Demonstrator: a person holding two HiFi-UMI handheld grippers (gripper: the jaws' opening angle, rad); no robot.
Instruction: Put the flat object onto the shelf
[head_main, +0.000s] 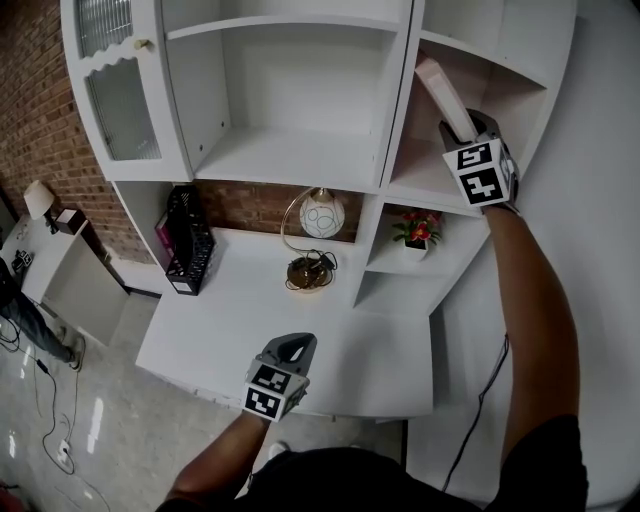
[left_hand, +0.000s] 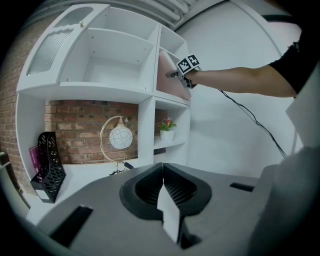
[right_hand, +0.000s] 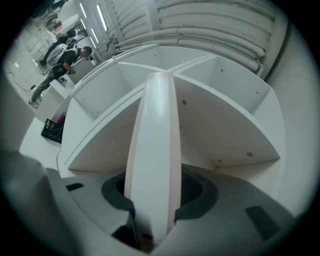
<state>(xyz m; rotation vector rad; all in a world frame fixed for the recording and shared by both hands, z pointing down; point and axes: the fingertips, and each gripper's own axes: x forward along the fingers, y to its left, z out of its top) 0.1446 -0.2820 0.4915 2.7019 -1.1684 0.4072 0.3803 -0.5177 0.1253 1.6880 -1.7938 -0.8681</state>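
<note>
The flat object (head_main: 445, 92) is a thin pinkish-white panel. It stands tilted on edge inside the upper right compartment of the white shelf unit (head_main: 425, 172). My right gripper (head_main: 462, 128) is shut on its near end, at the mouth of that compartment. In the right gripper view the panel (right_hand: 152, 150) fills the gap between the jaws and runs up and away along the shelf divider. The left gripper view shows the panel (left_hand: 170, 77) from the side, leaning in the compartment. My left gripper (head_main: 295, 343) hangs low over the desk front, shut with nothing in it.
On the white desk (head_main: 230, 320) stand a black mesh file rack (head_main: 187, 243) at the left and a round lamp (head_main: 322, 213) in the middle. A small potted flower (head_main: 417, 232) sits on the lower right shelf. A glass cupboard door (head_main: 120, 90) stands at the upper left.
</note>
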